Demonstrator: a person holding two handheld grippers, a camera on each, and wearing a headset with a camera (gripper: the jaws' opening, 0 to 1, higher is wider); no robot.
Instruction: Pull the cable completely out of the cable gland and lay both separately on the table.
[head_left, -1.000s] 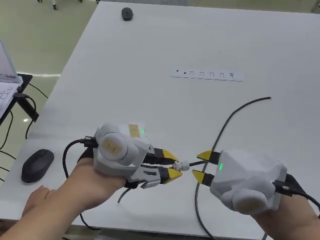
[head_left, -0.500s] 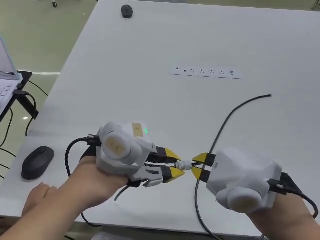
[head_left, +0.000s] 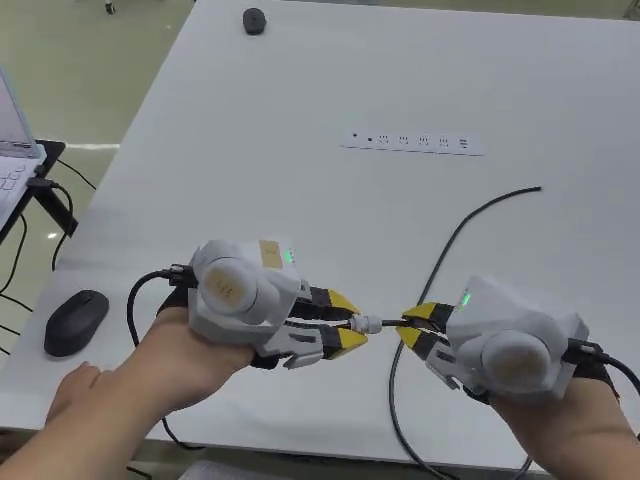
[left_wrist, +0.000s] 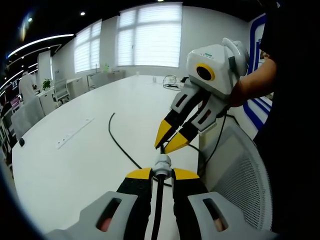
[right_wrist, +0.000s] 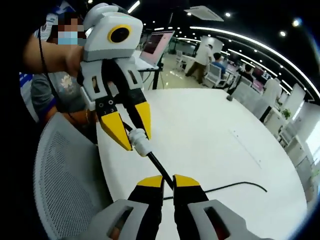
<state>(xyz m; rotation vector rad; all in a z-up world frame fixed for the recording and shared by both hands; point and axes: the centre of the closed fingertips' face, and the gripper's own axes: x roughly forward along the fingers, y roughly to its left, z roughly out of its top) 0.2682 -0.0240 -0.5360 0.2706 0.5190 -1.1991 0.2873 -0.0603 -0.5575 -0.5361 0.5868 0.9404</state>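
left tool (head_left: 347, 323): I squeeze the gland (head_left: 366, 323) with it, so the gland can't slip when I pull
right tool (head_left: 412, 327): I pinch the cable (head_left: 452, 238) with it, just beside the gland, to tug it out
cable: goes through the gland, and its far end lies on the counter (head_left: 300, 120)
gland: up in the air between my two tools

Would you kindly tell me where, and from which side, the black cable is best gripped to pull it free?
Grip the cable on the short straight stretch just outside the cable gland, coming from the side opposite the left gripper, in line with the gland's axis. The right gripper is shut there, so a straight pull should free it.
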